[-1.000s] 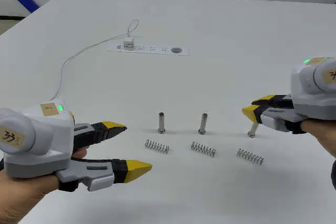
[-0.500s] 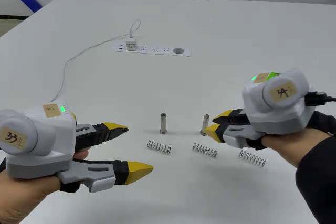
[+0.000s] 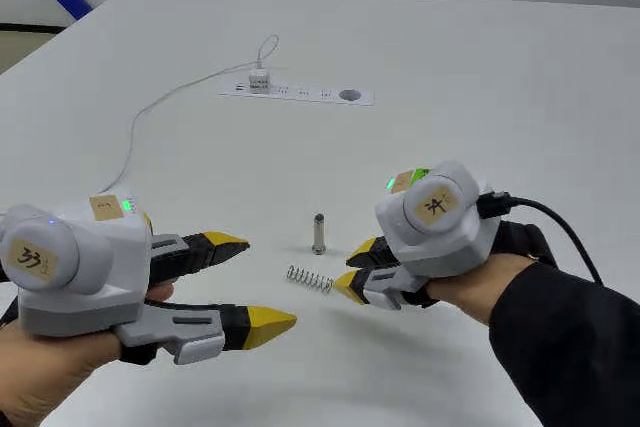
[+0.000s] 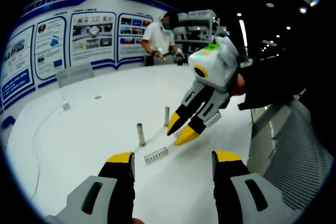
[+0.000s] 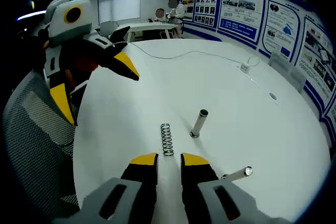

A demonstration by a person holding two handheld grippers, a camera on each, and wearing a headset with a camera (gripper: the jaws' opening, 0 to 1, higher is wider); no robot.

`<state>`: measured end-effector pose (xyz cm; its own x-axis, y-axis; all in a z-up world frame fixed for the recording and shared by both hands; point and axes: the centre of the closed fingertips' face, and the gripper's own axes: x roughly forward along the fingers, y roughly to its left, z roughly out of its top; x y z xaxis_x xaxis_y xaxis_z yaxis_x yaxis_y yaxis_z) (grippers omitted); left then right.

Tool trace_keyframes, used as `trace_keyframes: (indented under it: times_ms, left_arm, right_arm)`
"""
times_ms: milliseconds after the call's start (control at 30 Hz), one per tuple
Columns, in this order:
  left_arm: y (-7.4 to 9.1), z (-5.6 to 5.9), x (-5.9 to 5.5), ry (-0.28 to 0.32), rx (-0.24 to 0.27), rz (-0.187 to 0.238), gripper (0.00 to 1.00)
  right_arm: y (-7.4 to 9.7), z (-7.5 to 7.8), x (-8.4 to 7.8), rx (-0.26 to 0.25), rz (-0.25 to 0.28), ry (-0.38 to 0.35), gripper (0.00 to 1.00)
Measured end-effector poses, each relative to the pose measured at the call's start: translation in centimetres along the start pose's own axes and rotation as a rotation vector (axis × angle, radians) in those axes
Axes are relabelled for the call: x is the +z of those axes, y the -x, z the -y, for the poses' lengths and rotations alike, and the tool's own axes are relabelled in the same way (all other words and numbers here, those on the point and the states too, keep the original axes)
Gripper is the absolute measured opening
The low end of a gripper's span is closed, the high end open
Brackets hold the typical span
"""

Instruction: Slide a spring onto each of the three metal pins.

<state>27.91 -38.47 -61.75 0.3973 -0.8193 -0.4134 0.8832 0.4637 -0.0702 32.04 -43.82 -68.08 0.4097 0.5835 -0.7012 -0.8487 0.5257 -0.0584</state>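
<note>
A: While the head view is looking down on the bench, where is the spring [image 3: 309,279] lying against the standing pin [image 3: 319,233]?

B: It is lying flat on the table [image 3: 480,97], just in front of the pin's foot and not touching it. The right gripper [image 3: 354,268] is hovering just right of the pin. Its jaws are sitting a little apart and gripping nothing, with the tips pointing at the spring's nearer end. The left gripper [image 3: 250,280] is hanging well left of the pin, its jaws gaping wide and empty.

A: What is the left gripper view adding?

B: The pin [image 4: 140,134] is standing beyond the spread jaws, and the spring [image 4: 156,155] is lying just this side of it. The right gripper [image 4: 179,134] is pointing down beside a second pin [image 4: 167,116].

A: And the right gripper view?

B: The spring [image 5: 167,139] is lying straight ahead of the narrow jaw gap, just beside the pin [image 5: 198,123]. It is not yet sitting between the tips.

A: So how should the pickup be going?

B: I am judging that the right gripper should be closing gently across the coils near one end. A squeezed spring is likely to be squirting out or buckling. The other end should be staying free for threading over the pin's top. The spring's axis should be lining up with the pin before lowering.
</note>
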Motion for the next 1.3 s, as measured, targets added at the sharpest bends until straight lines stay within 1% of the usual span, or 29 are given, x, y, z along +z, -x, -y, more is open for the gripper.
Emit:
trace_keyframes:
  times_ms: [100, 233, 367, 567, 667, 733, 800, 900, 1067, 1167, 1267, 1300]
  left_arm:
    - [0.0, 0.0, -0.1, 0.001, 0.002, -0.005, 0.61]
    - [0.1, -0.1, -0.3, 0.005, 0.005, -0.007, 0.61]
    - [0.1, -0.2, -0.4, 0.007, 0.007, -0.009, 0.6]
    - [0.2, -0.3, -0.5, 0.01, 0.01, -0.012, 0.6]
    - [0.2, -0.3, -0.6, 0.011, 0.01, -0.015, 0.6]
    - [0.1, -0.4, -0.7, 0.012, 0.01, -0.016, 0.6]
    - [0.1, -0.4, -0.7, 0.012, 0.01, -0.017, 0.6]
    - [0.0, -0.2, -0.8, 0.006, 0.003, -0.022, 0.6]
    - [-0.2, 0.2, -1.3, -0.008, -0.016, -0.045, 0.59]
    - [-0.4, 0.3, -1.3, -0.022, -0.026, -0.053, 0.59]
    - [-0.5, 0.4, -1.4, -0.043, -0.037, -0.064, 0.57]
    - [-0.6, 0.5, -1.4, -0.053, -0.043, -0.067, 0.57]
  right_arm:
    - [-1.0, -0.2, -0.3, 0.017, -0.018, -0.007, 0.18]
    - [-1.7, -0.5, -0.4, 0.03, -0.026, -0.011, 0.18]
    - [-2.4, -0.3, -0.7, 0.035, -0.038, -0.021, 0.18]
    - [-2.9, -0.2, -1.0, 0.038, -0.048, -0.028, 0.17]
    - [-2.9, -0.2, -1.1, 0.037, -0.052, -0.025, 0.13]
    - [-3.0, -0.2, -1.1, 0.031, -0.051, -0.01, 0.12]
    - [-2.9, -0.3, -1.1, 0.037, -0.054, -0.013, 0.12]
    - [-2.6, -0.4, -1.1, 0.04, -0.054, -0.007, 0.11]
    - [-1.4, -0.9, -0.7, 0.055, -0.053, 0.01, 0.11]
    - [-0.5, -1.4, -0.5, 0.075, -0.06, 0.032, 0.11]
    - [0.7, -2.3, -0.3, 0.113, -0.069, 0.051, 0.11]
    - [1.2, -2.8, -0.2, 0.13, -0.08, 0.061, 0.11]
